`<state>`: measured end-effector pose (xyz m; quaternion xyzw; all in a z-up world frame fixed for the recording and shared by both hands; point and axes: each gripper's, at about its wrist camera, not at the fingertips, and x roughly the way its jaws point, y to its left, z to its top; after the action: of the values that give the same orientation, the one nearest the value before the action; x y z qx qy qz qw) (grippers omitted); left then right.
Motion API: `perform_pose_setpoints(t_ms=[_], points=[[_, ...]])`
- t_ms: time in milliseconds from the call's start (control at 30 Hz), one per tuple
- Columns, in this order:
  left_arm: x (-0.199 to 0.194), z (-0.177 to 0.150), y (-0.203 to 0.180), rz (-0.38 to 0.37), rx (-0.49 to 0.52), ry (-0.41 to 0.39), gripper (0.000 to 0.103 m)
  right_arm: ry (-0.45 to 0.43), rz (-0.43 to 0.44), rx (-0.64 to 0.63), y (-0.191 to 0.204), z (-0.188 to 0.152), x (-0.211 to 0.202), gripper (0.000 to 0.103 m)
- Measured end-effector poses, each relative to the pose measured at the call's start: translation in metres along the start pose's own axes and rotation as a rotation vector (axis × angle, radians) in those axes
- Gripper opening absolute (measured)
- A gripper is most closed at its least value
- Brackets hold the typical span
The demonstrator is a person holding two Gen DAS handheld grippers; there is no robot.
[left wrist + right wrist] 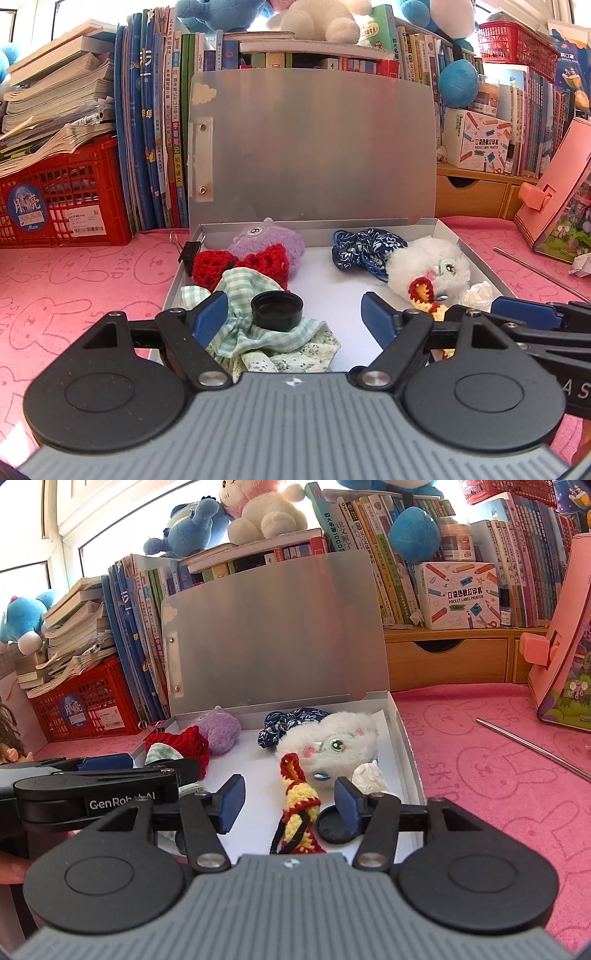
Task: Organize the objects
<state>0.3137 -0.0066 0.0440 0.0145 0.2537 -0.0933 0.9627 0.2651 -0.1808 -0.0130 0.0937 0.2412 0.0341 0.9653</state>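
Left gripper gapes around black cap; right gripper, open, seemingly straddles crochet strap.

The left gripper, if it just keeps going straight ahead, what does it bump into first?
Probably the black cap, which sits on the checked green cloth between the open left gripper fingers. Beyond lies bare box floor, then the raised lid. Depth is uncertain.
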Motion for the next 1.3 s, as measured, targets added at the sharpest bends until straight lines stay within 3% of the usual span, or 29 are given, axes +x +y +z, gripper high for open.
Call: perform_pose_setpoints(t_ms=[233,433,733,1000,1133,1300], points=[[-0.017,-0.005,-0.001,-0.012,0.001,-0.001,0.083,-0.012,-0.017,-0.020,0.005,-0.005,-0.013,0.070],[-0.028,-0.011,-0.001,-0.017,-0.001,0.001,0.083,-0.005,-0.009,0.043,0.004,-0.011,-0.022,0.070],[-0.039,-0.020,0.015,0.024,-0.016,0.011,0.083,-0.029,0.025,0.106,0.025,-0.019,-0.029,0.071],[-0.055,-0.026,0.033,0.051,-0.037,0.003,0.083,-0.076,-0.010,0.114,0.041,-0.014,-0.028,0.073],[-0.066,-0.033,0.044,0.067,-0.051,0.003,0.083,-0.042,-0.011,0.093,0.049,-0.020,-0.025,0.074],[-0.083,-0.046,0.060,0.080,-0.087,-0.011,0.083,0.032,0.054,0.075,0.056,-0.041,-0.032,0.078]])
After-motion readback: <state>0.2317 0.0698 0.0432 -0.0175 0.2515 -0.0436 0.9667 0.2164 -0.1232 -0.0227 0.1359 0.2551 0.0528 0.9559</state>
